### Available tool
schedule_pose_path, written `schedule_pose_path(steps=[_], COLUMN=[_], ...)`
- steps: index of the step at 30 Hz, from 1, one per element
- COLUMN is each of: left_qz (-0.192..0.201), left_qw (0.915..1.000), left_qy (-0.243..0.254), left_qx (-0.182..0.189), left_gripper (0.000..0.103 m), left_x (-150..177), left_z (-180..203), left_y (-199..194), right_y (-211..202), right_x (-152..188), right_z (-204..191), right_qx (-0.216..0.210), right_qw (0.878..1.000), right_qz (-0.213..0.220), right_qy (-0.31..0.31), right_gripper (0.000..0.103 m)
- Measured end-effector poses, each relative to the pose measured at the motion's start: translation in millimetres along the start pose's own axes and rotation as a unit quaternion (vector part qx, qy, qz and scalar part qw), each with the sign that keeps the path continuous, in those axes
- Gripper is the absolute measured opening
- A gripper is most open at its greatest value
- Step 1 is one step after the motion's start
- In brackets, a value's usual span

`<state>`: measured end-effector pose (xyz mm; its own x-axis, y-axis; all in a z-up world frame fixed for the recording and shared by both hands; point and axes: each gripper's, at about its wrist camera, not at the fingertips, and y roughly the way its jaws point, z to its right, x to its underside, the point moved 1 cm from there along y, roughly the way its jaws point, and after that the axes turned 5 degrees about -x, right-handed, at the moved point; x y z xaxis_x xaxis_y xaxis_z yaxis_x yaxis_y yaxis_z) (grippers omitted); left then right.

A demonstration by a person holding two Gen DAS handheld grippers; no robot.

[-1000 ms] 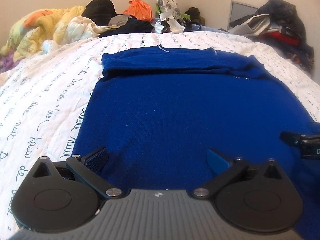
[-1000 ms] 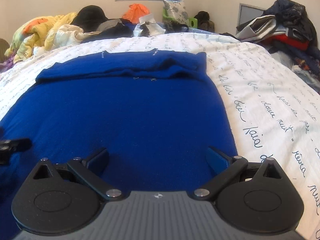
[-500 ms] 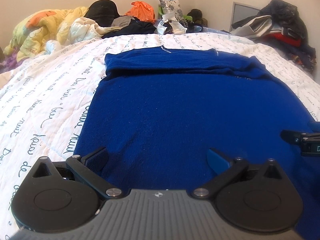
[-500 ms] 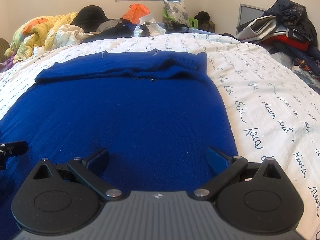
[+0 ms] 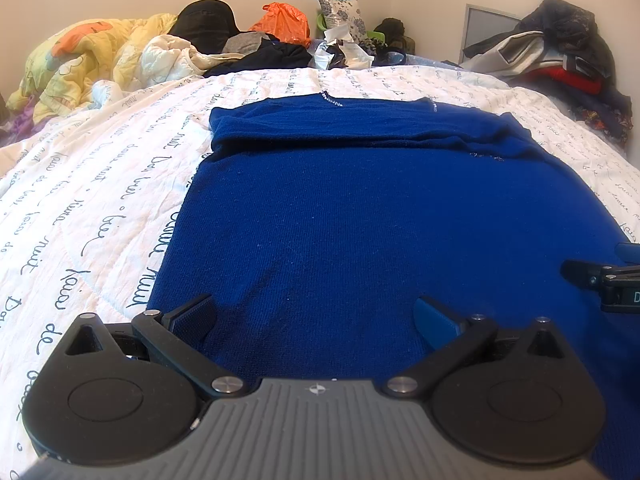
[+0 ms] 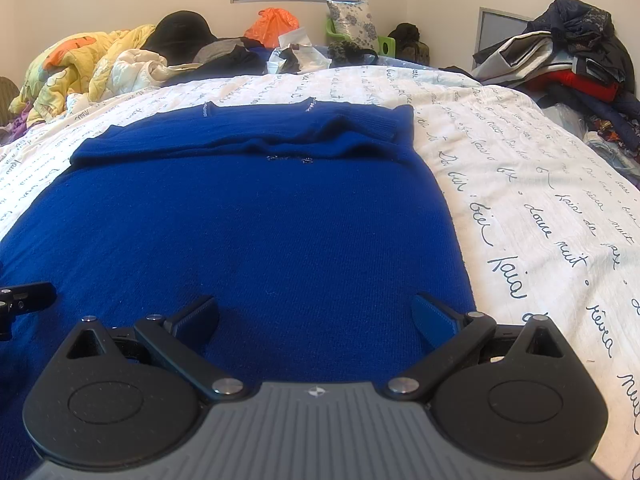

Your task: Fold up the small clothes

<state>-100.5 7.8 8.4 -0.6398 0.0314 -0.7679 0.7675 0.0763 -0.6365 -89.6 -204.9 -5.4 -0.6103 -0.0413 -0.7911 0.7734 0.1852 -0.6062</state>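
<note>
A blue knit sweater lies flat on the white lettered bedspread, its sleeves folded across the far end. It also shows in the right wrist view. My left gripper is open, low over the sweater's near left part, holding nothing. My right gripper is open, low over the sweater's near right part by its right edge, holding nothing. The right gripper's tip shows at the right edge of the left wrist view; the left gripper's tip shows at the left edge of the right wrist view.
A yellow quilt, dark clothes and an orange bag are piled at the bed's far end. A heap of clothes lies at the far right. Bedspread flanks the sweater.
Both grippers have drawn back and risen slightly, so a little more of the bed shows. Both stay open. The sweater has not moved.
</note>
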Motion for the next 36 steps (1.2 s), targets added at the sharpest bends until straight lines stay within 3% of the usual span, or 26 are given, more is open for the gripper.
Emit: schedule_pose_path(steps=[10, 16, 25, 32, 36], left_qz=[-0.002, -0.025, -0.027, -0.037, 0.027], left_qw=[1.0000, 0.9997, 0.9993, 0.9979, 0.9974], left_qy=[0.000, 0.007, 0.020, 0.049, 0.067], left_qx=[-0.005, -0.001, 0.013, 0.018, 0.010], left_gripper=[0.103, 0.103, 0.103, 0.103, 0.103], left_x=[-2, 4, 38, 44, 11], left_z=[1, -2, -17, -34, -45], left_y=[-1, -16, -54, -71, -78], right_y=[0, -3, -46, -70, -79], right_x=[0, 1, 38, 44, 24], right_z=[0, 1, 1, 8, 17], right_qx=[0.000, 0.004, -0.019, -0.055, -0.096], right_qw=[1.000, 1.000, 1.000, 0.994, 0.985], right_qz=[0.000, -0.004, -0.003, -0.065, -0.121], right_qy=[0.000, 0.001, -0.024, -0.061, -0.075], right_gripper=[0.103, 0.103, 0.103, 0.103, 0.103])
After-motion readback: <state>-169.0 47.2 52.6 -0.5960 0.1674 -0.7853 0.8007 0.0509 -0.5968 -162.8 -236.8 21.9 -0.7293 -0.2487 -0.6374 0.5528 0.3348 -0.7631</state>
